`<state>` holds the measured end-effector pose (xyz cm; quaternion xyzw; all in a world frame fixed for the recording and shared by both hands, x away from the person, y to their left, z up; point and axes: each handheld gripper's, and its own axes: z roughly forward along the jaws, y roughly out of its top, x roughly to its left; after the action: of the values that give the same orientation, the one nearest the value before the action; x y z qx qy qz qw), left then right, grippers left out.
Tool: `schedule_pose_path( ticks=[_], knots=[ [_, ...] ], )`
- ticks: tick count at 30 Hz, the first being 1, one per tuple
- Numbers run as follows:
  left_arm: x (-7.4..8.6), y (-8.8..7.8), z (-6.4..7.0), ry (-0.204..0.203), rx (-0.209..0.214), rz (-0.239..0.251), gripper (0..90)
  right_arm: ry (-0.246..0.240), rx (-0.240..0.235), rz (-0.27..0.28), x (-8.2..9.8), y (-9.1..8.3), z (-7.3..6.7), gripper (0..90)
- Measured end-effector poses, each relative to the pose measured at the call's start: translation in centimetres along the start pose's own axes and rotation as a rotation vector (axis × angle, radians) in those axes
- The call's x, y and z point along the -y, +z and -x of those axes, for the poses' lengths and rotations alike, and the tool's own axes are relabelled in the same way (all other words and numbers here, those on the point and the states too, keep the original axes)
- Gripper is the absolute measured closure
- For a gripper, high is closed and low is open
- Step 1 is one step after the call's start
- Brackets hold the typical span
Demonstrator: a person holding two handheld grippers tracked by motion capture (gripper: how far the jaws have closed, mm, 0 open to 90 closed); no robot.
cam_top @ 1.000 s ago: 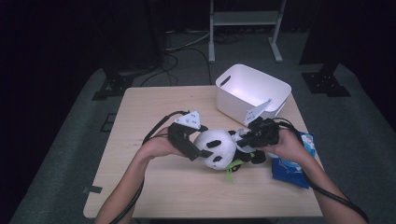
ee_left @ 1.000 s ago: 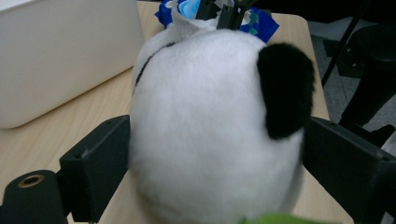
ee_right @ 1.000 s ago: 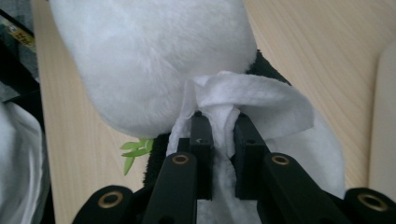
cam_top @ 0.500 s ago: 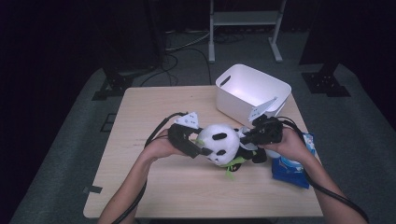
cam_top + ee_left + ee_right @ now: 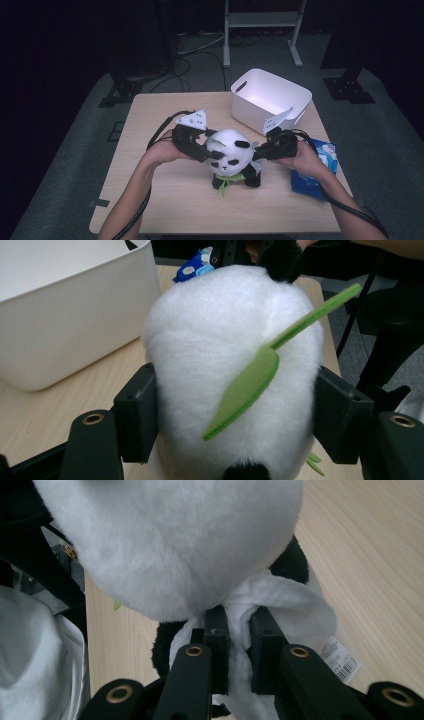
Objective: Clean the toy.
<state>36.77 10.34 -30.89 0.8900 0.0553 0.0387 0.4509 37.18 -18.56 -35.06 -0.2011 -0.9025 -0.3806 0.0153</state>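
A dark recording studio: black drapes, stand legs (image 5: 261,30), floor cables (image 5: 200,50)

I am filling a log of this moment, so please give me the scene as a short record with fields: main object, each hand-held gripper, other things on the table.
main object: panda plush toy, on the table
left hand-held gripper: jaws just closing, pads on both sides of the panda's head
right hand-held gripper: shut on white fabric at the panda's back
green leaf: felt, lies on the head
white bin: far right of the table
blue packet: right edge
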Motion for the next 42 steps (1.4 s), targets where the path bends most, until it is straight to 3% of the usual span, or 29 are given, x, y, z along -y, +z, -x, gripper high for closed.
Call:
schedule_pose_path(
  ticks=[4,13,23,30,38,42],
  knots=[
    [0.1,-0.2,0.0,-0.007,0.002,0.004,30.0,0.001,0.002,0.02,-0.1,-0.8,0.1,80.6],
    [-0.2,-0.4,0.1,0.017,0.006,-0.024,30.6,-0.021,0.008,0.098,-0.9,-3.3,-0.5,80.6],
    [-1.1,0.1,0.4,0.022,0.022,-0.066,30.9,-0.1,-0.073,0.192,-3.8,-5.1,-2.7,80.5],
    [-1.8,1.1,0.6,0.039,0.027,-0.096,30.9,-0.171,-0.099,0.154,-6.4,-3.9,-4.2,80.5],
    [-1.9,2.0,0.5,0.033,0.034,-0.09,30.7,-0.213,-0.114,0.109,-8.0,-1.8,-5.0,80.5],
    [-1.7,2.0,0.3,0.029,0.029,-0.087,30.7,-0.211,-0.108,0.107,-8.2,-1.8,-4.8,80.4]
  ],
)
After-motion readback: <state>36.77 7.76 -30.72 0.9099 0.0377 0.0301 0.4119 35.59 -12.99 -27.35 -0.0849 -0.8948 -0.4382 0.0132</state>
